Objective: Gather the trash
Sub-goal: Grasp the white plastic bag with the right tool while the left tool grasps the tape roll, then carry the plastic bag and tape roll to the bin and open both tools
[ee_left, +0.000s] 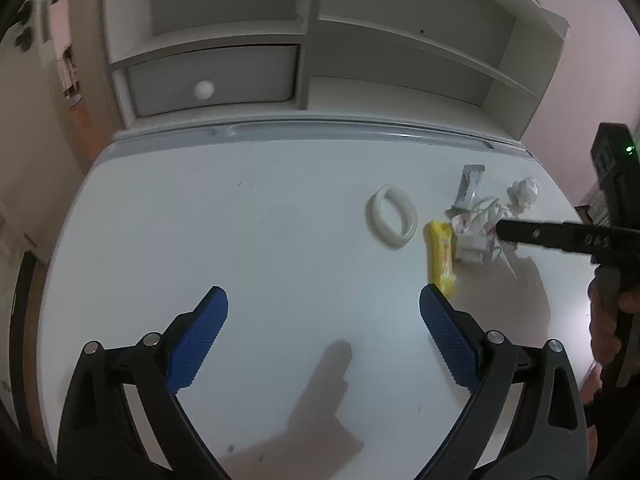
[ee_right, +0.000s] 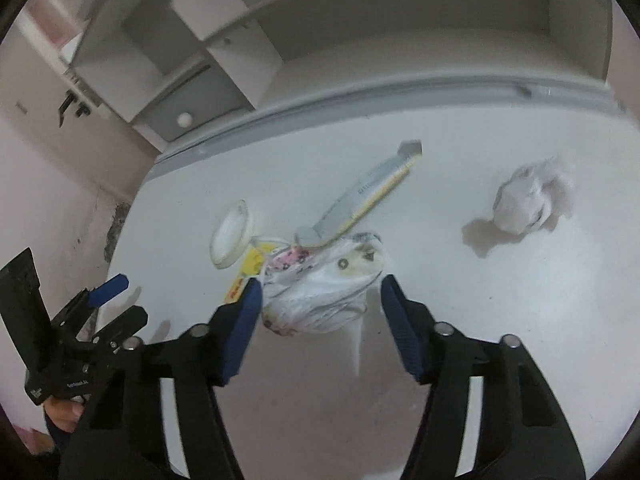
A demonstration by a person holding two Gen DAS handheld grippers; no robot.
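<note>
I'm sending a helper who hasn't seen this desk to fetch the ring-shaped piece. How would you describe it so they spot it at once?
Start at the white desk below the shelf unit and find the litter pile on its right side. The white ring lies flat at the pile's left edge, beside the yellow packet. It is the only hollow loop there; its neighbours are wrappers and crumpled paper.

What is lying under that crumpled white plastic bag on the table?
A yellow packet pokes out from under the plastic bag at its left, and a long grey wrapper tucks beneath its top. Anything else underneath is covered.

crumpled white wrapper (ee_right: 320, 292) lies beside yellow packet (ee_left: 440, 256).
</note>
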